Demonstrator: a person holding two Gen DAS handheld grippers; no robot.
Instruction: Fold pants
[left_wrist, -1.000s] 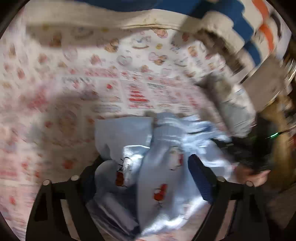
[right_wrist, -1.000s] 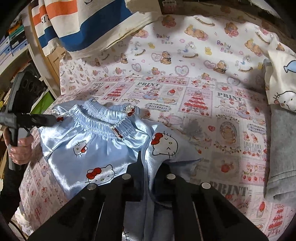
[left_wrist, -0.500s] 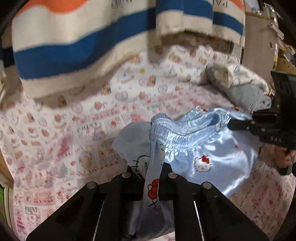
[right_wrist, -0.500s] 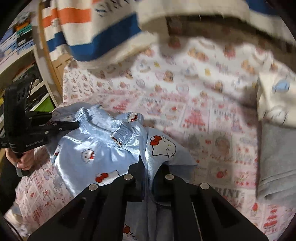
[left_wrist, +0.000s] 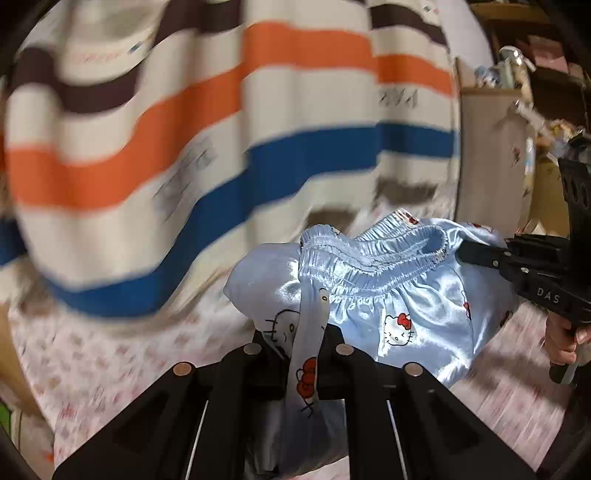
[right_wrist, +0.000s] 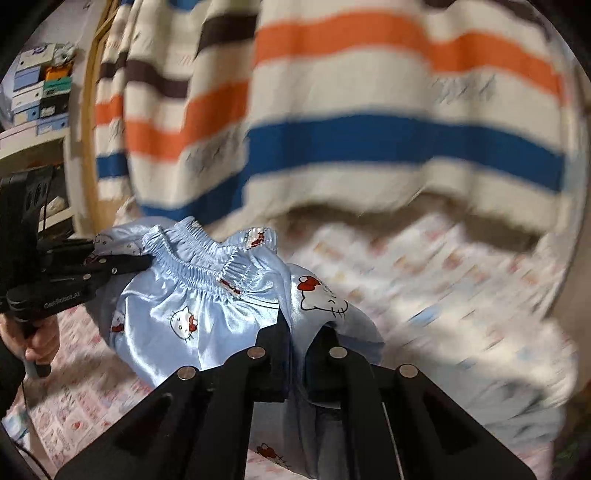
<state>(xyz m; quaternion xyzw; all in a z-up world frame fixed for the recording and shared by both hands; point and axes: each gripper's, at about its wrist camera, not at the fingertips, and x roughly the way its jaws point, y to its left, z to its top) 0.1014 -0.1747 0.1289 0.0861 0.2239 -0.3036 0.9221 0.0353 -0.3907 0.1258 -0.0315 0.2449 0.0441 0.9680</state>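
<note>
The light blue satin pants (left_wrist: 413, 295) with cat-face prints hang in the air between my two grippers, elastic waistband up. My left gripper (left_wrist: 304, 354) is shut on one side of the pants near the waistband. My right gripper (right_wrist: 297, 343) is shut on the other side of the pants (right_wrist: 192, 299). Each gripper shows in the other's view, the right one (left_wrist: 480, 254) at the right edge and the left one (right_wrist: 122, 264) at the left edge, both pinching the waistband ends.
A striped cream, orange, blue and brown blanket (left_wrist: 221, 129) hangs close behind the pants. The patterned pink bedsheet (right_wrist: 424, 280) lies below. Shelves with boxes (right_wrist: 37, 92) stand at the left, a cardboard box (left_wrist: 491, 147) at the right.
Both grippers have lifted the pants off the bedsheet and raised them; the left gripper, open a second ago, has shut on the pants. The striped blanket now fills the background.
</note>
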